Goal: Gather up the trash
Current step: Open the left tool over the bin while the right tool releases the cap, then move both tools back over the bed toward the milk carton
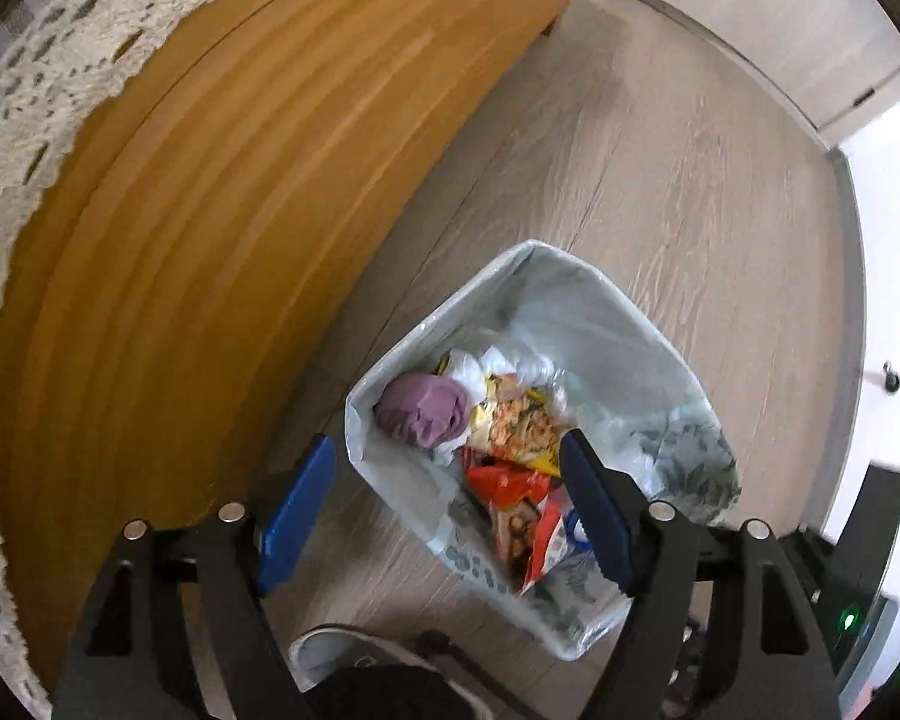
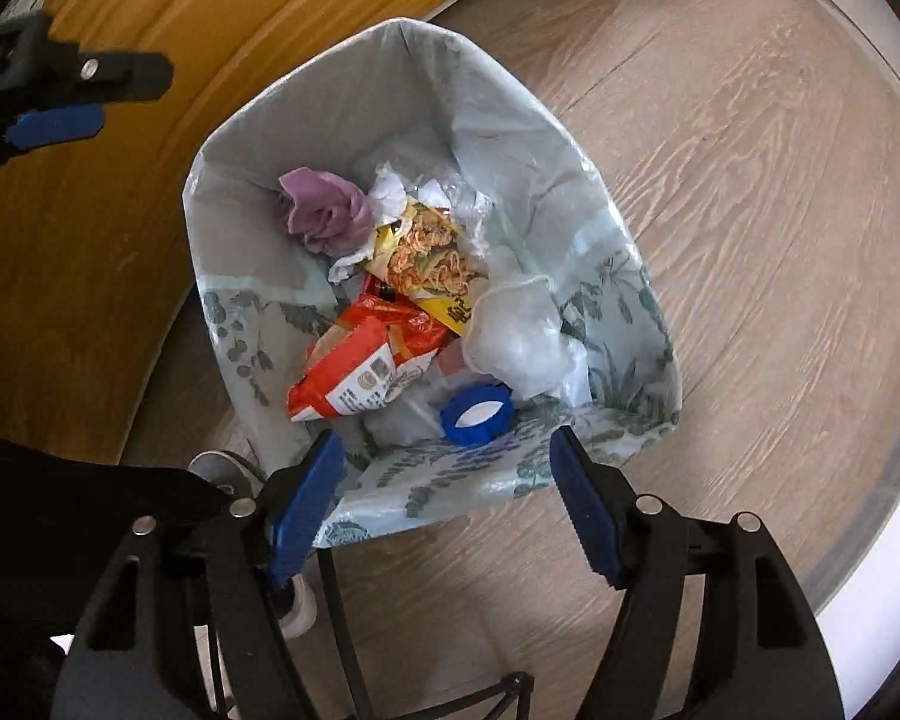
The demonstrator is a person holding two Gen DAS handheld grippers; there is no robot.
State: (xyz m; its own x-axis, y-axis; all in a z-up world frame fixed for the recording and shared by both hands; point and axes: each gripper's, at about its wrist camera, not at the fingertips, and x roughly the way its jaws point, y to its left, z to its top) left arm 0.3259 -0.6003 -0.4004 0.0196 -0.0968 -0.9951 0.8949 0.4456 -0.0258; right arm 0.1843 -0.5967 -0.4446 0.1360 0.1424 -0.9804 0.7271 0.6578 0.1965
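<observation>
I am looking down into the small rectangular bin lined with a pale leaf-printed plastic bag (image 2: 624, 306), which is standing on the grey wood-grain floor (image 2: 750, 192) just beside the curved orange-brown wooden furniture panel (image 2: 120, 222). The trash is already lying inside it: a crumpled purple cloth or tissue (image 2: 327, 213), a yellow noodle wrapper (image 2: 426, 258), a red-and-white snack packet (image 2: 354, 372), crumpled clear plastic film (image 2: 516, 330) and a blue ring-shaped lid (image 2: 477, 411).

I am holding the right gripper (image 2: 444, 510) above the near rim of the bin, its blue-padded fingers (image 2: 306, 510) standing well apart with nothing between them. The left gripper (image 1: 444, 510) is pointing down over the bin's near corner, its fingers likewise spread and empty.

Judging from this, the dropping step is looking finished, since both grippers are carrying nothing. Whether more trash is waiting elsewhere I cannot tell; none is showing on the visible floor. A white shoe (image 1: 324, 654) is showing at the lower edge.
</observation>
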